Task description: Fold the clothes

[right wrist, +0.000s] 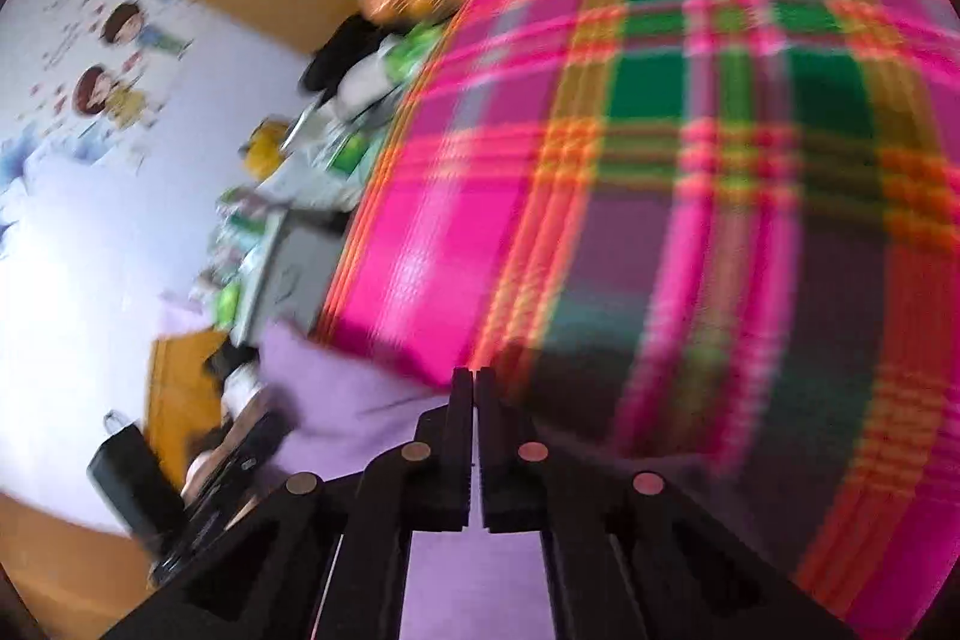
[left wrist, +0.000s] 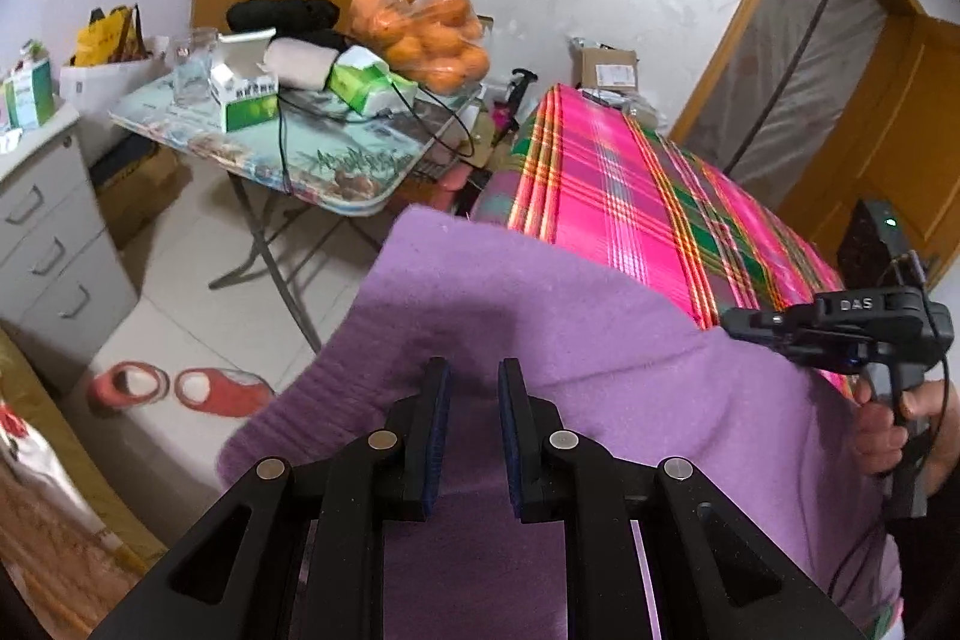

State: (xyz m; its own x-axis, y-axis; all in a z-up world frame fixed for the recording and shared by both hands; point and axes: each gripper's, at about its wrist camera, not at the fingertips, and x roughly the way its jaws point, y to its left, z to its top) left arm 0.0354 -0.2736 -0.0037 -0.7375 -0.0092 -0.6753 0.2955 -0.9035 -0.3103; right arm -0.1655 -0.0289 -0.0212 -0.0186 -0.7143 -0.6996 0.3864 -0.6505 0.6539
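Surface: bright pink, green and orange plaid cloth [left wrist: 630, 196] covering the work surface; right wrist view is motion-blurred.
Garment: fuzzy lilac knit sweater [left wrist: 540, 334] lies on the near end of the plaid cloth, its ribbed edge hanging off the side over the tiled floor.
Left gripper [left wrist: 474, 382]: black fingers spread apart above the sweater, nothing between the blue pads.
Right gripper [right wrist: 474, 382]: fingers pressed together at the sweater's edge; cannot tell if fabric is pinched.
Background: folding table [left wrist: 336, 172] with a bag of oranges [left wrist: 426, 34].
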